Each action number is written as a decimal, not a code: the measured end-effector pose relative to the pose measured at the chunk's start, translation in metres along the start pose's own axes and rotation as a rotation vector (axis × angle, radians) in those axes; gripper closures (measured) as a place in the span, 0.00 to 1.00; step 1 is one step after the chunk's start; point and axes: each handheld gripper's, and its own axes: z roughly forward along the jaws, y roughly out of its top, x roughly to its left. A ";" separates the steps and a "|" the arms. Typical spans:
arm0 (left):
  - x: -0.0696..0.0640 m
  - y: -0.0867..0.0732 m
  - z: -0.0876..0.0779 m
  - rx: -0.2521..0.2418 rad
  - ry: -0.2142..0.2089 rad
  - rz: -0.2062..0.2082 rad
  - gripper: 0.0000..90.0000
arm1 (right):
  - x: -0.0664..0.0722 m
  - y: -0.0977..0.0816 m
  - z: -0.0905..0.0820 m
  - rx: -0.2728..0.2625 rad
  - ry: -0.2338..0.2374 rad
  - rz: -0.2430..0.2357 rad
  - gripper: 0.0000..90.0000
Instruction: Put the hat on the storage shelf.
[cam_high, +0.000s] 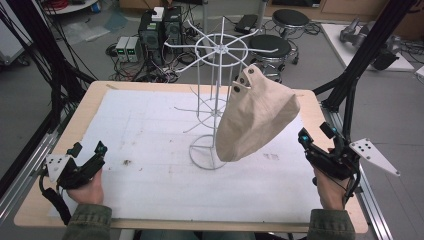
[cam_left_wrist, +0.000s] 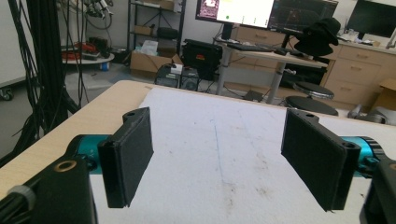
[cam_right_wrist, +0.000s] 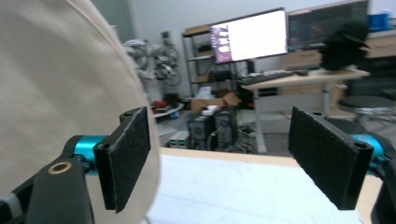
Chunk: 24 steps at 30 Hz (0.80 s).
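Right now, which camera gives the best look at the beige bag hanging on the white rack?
The high view: the whole beige bag hangs from the white rack. The right gripper view catches just its side, close and blurred; the left gripper view faces bare table.

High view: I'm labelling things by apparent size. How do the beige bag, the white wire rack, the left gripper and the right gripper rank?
1. white wire rack
2. beige bag
3. right gripper and left gripper: they look alike, so no ranking.

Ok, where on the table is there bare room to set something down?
The white mat is bare between the left hand-held gripper and the wire rack, and along the near edge. It is crowded mid-right: the beige bag hangs there, close to the right hand-held gripper.
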 end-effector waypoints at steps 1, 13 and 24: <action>0.000 0.000 0.000 -0.001 0.000 0.000 0.28 | -0.002 -0.007 -0.001 0.009 -0.036 0.004 0.22; 0.000 0.000 0.000 0.000 0.000 0.004 0.28 | 0.005 -0.047 -0.011 0.016 -0.230 -0.072 0.20; -0.001 0.000 0.000 0.002 -0.002 0.008 0.28 | 0.011 -0.071 -0.014 -0.001 -0.352 -0.106 0.20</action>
